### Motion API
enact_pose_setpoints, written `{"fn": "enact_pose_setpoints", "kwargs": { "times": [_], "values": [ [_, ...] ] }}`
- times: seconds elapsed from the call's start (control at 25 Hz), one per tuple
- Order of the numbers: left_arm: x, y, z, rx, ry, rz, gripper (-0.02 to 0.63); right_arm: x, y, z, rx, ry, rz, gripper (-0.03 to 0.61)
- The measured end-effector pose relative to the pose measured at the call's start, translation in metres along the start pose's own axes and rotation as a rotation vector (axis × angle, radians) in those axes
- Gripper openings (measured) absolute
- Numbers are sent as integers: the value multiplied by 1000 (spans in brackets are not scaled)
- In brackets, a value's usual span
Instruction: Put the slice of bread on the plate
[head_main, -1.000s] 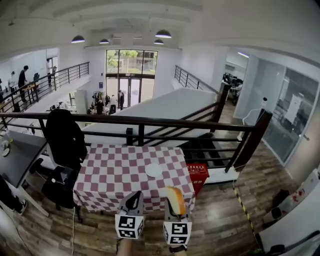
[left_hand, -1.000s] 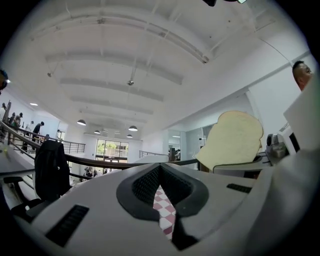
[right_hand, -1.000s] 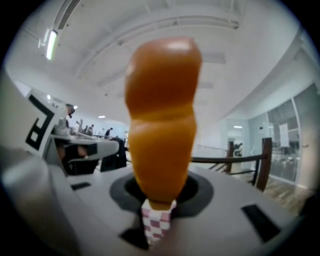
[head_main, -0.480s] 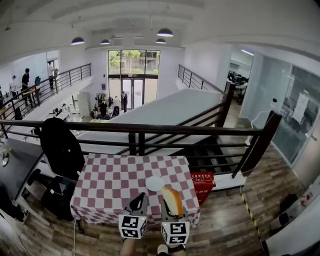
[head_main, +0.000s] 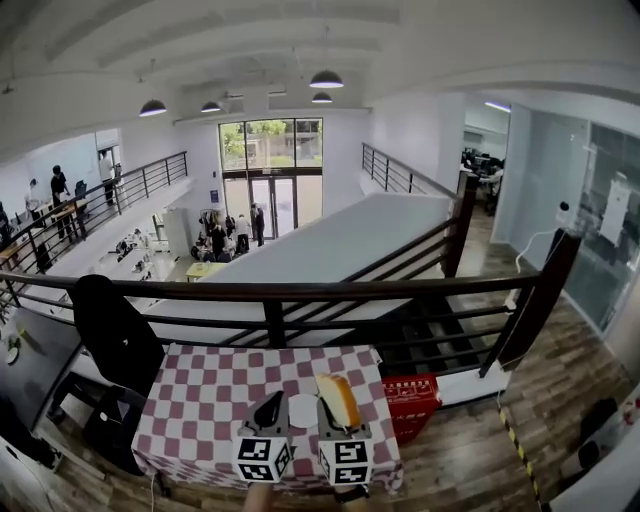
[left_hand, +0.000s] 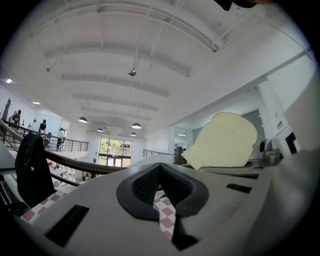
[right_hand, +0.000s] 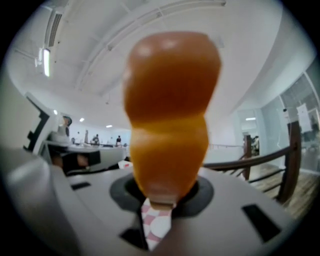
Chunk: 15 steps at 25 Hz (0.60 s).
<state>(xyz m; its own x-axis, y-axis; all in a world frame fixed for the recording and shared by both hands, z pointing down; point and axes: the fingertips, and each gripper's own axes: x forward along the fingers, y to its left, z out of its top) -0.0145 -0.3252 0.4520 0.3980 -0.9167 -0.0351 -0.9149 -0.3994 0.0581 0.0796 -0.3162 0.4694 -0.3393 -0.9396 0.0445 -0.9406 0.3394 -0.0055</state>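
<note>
A slice of bread (head_main: 337, 397) with an orange-brown crust stands upright in my right gripper (head_main: 334, 412), which is shut on its lower edge. The right gripper view shows the bread (right_hand: 170, 115) edge-on above the right gripper (right_hand: 159, 202). From the left gripper view, the bread's (left_hand: 225, 142) pale face appears at the right. My left gripper (head_main: 268, 404) is beside it, shut and holding nothing; its pads (left_hand: 145, 182) meet over a thin slit. A white plate (head_main: 302, 410) lies on the red-and-white checkered table (head_main: 200, 400), seen between the two grippers.
A dark railing (head_main: 300, 290) runs behind the table, with an open drop to a lower floor beyond. A red basket (head_main: 412, 395) stands at the table's right end. A black jacket (head_main: 112, 335) hangs over a chair at the left. Wooden floor surrounds the table.
Both grippers, and the bread in the right one, have come closer to the table. The plate now shows between the gripper tips rather than well ahead of them.
</note>
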Motion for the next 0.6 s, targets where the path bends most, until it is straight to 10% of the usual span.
{"fn": "enact_pose_setpoints", "kwargs": {
  "times": [0.6],
  "values": [
    [62,9,-62,-1,108,-19,18,53,-43,-72,55,181,44,98]
  ]
}}
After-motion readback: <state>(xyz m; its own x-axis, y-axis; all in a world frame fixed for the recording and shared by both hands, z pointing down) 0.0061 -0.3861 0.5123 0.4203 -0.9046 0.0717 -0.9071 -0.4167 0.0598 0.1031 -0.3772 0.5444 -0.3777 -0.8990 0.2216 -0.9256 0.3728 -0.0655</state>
